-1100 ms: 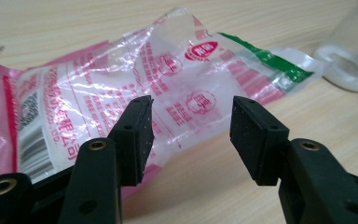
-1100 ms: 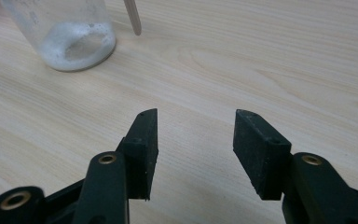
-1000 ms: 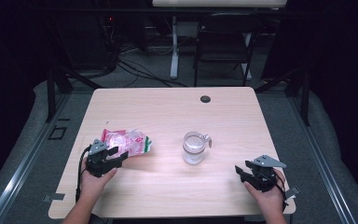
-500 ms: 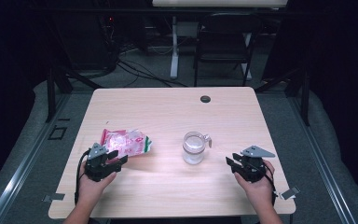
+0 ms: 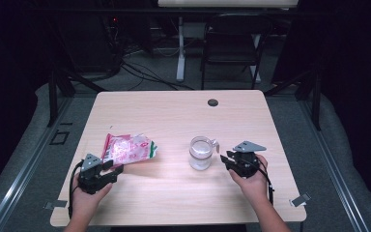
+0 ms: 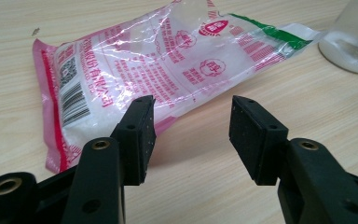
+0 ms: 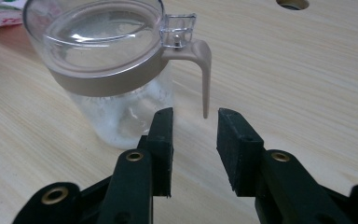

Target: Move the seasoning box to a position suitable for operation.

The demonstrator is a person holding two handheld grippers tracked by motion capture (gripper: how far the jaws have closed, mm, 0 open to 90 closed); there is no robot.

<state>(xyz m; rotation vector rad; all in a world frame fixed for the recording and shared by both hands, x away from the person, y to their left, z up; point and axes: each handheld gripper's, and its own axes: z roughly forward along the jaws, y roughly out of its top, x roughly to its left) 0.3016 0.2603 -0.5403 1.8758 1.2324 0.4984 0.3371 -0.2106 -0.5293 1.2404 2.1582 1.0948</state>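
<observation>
Two grippers are mine to speak for. My left gripper (image 5: 107, 170) sits at the near left of the table (image 5: 174, 116), jaws parted with bare wood between the pads; the one pad just overlaps the near edge of the pink-and-clear bag (image 6: 158, 65) in the left gripper view, though I cannot tell whether it touches the plastic. That bag lies flat, barcode end toward me, green-striped end pointing off toward the jar. My right gripper (image 5: 228, 158) is just beside the jar (image 5: 200, 153), which stands upright near the middle of the table with its clear lid (image 7: 98, 32) on. My right jaws have just been closing, yet they stand apart with nothing between them; in the right gripper view the tip of the jar's tan handle (image 7: 204, 60) hangs just beyond the gap, untouched. White powder rests in the jar's bottom.
</observation>
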